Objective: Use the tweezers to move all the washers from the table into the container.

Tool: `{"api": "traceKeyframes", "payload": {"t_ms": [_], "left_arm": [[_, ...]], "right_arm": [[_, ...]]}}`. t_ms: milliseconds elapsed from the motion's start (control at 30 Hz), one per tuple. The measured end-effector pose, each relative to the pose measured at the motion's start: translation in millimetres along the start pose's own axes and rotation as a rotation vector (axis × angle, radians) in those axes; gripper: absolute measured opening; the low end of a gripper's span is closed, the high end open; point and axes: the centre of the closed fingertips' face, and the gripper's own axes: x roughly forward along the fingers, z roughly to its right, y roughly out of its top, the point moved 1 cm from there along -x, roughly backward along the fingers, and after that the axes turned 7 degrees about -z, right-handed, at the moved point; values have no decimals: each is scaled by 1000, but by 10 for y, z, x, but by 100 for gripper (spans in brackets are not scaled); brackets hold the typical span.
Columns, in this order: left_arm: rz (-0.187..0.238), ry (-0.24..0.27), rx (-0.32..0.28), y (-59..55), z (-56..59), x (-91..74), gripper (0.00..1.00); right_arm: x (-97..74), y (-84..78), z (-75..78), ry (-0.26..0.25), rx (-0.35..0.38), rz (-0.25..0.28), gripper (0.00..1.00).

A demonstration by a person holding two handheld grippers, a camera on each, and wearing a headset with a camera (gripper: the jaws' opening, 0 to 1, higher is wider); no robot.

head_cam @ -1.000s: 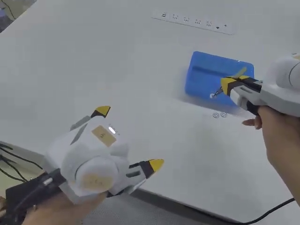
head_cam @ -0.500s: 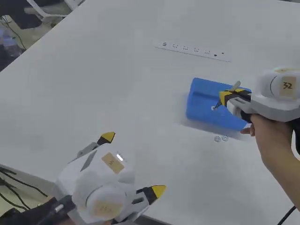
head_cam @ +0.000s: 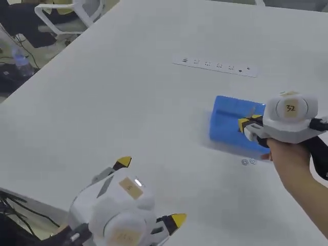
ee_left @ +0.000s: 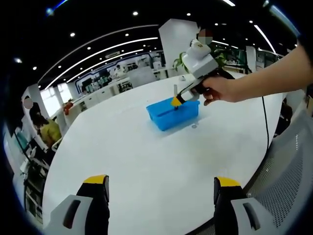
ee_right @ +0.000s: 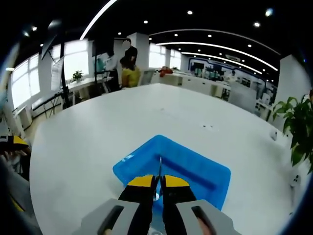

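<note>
Tweezers [ee_right: 159, 170], clamped in right hand-held gripper [ee_right: 157, 183], over container [head_cam: 225, 123].
Two washers [head_cam: 245, 162] left on table [head_cam: 128, 102]; left hand-held gripper [ee_left: 161, 180] open, empty.

Container [head_cam: 233, 123]: a shallow blue rectangular bin, open side up, flat on the white table [head_cam: 128, 102]. Tweezers [ee_right: 159, 171]: a thin metal pair clamped between the closed jaws of the right gripper [ee_right: 157, 180], tips over the container's interior. Washers [head_cam: 248, 162]: two small silver rings lying flat, side by side, just beside the container's near edge.
</note>
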Motion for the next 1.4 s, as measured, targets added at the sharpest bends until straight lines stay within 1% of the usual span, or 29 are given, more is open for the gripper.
{"api": "traceKeyframes", "payload": {"t_ms": [133,167,200,233,300,367,500,533,700,833,867,1000,1067,1133,1233,1300,1400], "left_arm": [[-9,2,0,-16,-2,7,90],[-11,2,-1,-18,-2,8,90],[-12,2,-2,-21,-4,10,90],[-14,3,-1,-25,-6,10,90],[-16,4,0,-26,-6,9,90],[-17,7,0,-27,-12,9,90],[-21,12,-1,-35,-21,9,89],[-20,12,0,-33,-21,8,89],[-5,18,-4,-11,-34,-7,89],[9,23,-7,13,-46,-23,89],[12,24,-11,15,-51,-26,89],[18,24,-15,23,-55,-30,89],[16,25,-15,19,-55,-28,88],[17,23,-13,21,-48,-27,88],[20,23,-9,28,-44,-29,88],[24,24,-12,32,-48,-32,88],[22,27,-16,29,-57,-32,88]], "right_arm": [[29,-39,14,0,2,-7,2],[22,-34,24,-4,4,5,2],[23,-38,37,-8,6,-2,2],[28,-20,50,-8,12,7,2],[25,-21,65,-1,49,5,2],[16,-26,71,6,66,8,3],[-5,-32,80,15,74,1,3],[-26,-24,84,15,79,5,3],[-171,102,103,22,98,55,3],[-344,180,64,28,100,89,3],[-405,200,47,30,105,105,3],[-539,218,39,29,107,135,3],[-595,195,14,27,98,135,3],[-637,143,1,14,67,127,3],[-664,43,-44,26,43,106,3],[-656,-17,-47,26,42,90,3],[-636,-128,-78,44,53,69,3]]}}
